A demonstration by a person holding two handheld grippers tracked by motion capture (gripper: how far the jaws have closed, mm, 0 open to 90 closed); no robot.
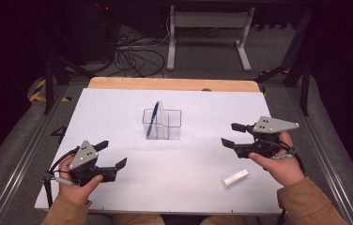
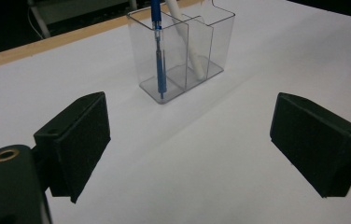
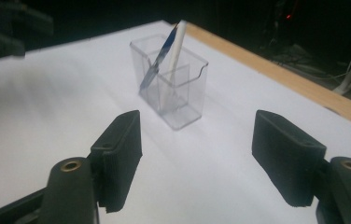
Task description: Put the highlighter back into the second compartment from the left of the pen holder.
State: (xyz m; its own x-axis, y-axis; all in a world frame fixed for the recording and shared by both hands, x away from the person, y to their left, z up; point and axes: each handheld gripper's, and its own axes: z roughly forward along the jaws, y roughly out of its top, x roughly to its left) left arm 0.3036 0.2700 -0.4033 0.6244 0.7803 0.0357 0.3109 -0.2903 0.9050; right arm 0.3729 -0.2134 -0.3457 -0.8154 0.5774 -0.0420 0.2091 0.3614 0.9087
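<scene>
High view and both gripper views. I saw the counter (image 1: 132,183), covered in white with a wooden strip along its far edge, carrying every item. Near its middle stood a clear organizer (image 1: 162,124), upright and split into compartments. My left hand-held gripper (image 1: 111,156) hovered over the near left part of the counter, released, jaws spread wide with nothing between them; in the left gripper view the organizer (image 2: 183,51) stood ahead of those jaws and well apart from them. My right hand-held gripper (image 1: 232,135) hung over the right side, pointing toward the middle, likewise released and grasping nothing; the right gripper view showed the organizer (image 3: 176,84) beyond its parted pads, untouched. A white stick (image 1: 163,117) leaned inside the organizer, its top rising above the rim. Beside it, in the neighbouring end compartment as the left gripper view had it, a blue pen (image 1: 153,118) stood tilted. A short white cylinder (image 1: 234,178) lay flat on the near right part of the counter, just beside my right hand and clear of the jaws.
</scene>
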